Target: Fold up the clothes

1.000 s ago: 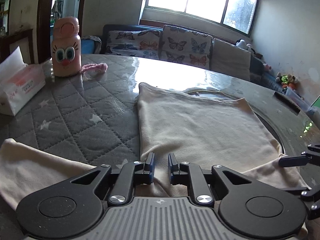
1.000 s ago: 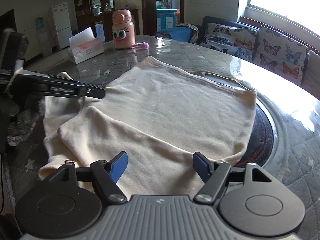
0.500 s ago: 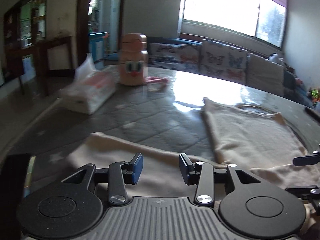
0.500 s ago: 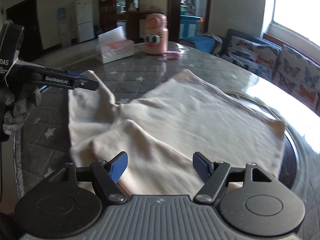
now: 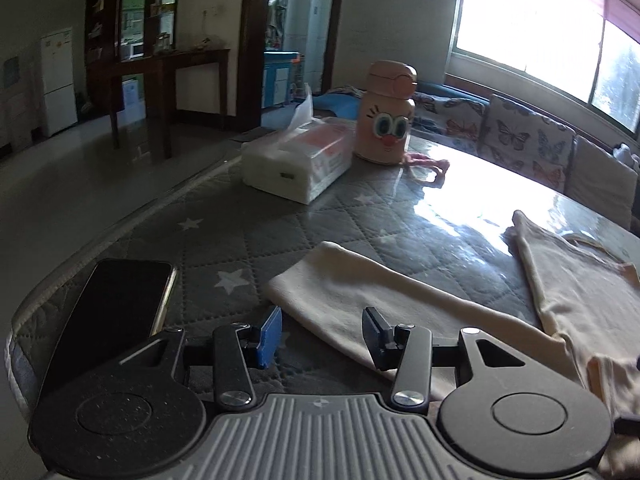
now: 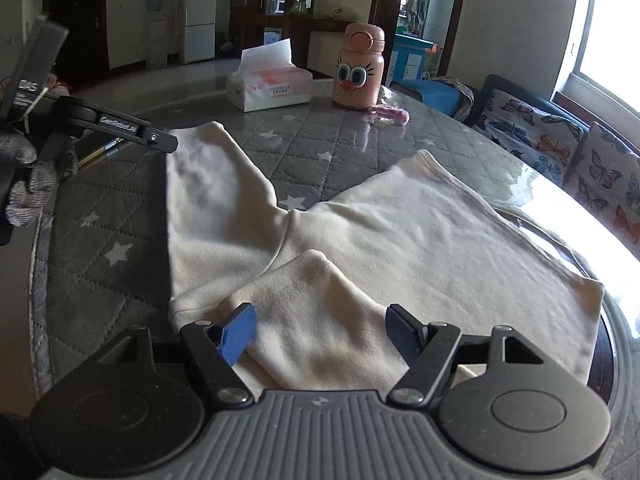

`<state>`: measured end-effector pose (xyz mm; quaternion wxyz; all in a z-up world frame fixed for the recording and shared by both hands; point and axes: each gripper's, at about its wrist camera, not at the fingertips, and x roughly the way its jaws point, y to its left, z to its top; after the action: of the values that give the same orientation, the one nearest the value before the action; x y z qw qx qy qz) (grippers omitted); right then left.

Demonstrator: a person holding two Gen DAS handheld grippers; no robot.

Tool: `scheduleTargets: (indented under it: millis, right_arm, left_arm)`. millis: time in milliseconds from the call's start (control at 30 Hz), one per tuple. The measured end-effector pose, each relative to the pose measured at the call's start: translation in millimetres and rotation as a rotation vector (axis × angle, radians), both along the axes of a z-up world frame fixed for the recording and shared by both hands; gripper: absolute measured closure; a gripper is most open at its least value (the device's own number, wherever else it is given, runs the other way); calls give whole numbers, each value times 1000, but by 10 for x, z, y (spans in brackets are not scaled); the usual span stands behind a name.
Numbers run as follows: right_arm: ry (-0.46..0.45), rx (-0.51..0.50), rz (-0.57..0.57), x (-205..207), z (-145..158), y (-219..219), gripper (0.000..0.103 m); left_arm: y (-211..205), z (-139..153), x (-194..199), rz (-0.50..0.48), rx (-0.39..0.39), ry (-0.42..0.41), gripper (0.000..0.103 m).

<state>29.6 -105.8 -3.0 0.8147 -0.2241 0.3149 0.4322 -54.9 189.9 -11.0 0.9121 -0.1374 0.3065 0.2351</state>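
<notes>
left gripper (image 5: 322,334): released shirt (image 6: 400,224), swung to sleeve (image 5: 360,296), fingers open | right gripper (image 6: 320,334): fingers open over other sleeve | next: fold sleeve in

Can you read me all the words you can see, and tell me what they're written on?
"GenRobot.AI": on the left gripper, on its arm.
"DAS": only partly seen, on the dark block at the left edge.
Tissue pack: red print, too small to read.
Bottle: a cartoon face, no words.
</notes>
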Motion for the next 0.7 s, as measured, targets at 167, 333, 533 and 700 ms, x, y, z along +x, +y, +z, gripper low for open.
scheduleTargets:
  millis: [167, 333, 533, 700]
  right_arm:
    - [0, 16, -10, -24, 61, -70, 29]
    - [0, 33, -26, -44, 123, -162, 29]
    - [2, 56, -77, -63, 202, -363, 29]
    - [10, 90, -141, -42, 257, -599, 29]
  left_arm:
    - [95, -55, 72, 42, -23, 16, 61]
    - [197, -83, 117, 71, -37, 1, 77]
    - [200, 6, 157, 78, -46, -26, 98]
    - [-203, 417, 166, -36, -17, -136, 99]
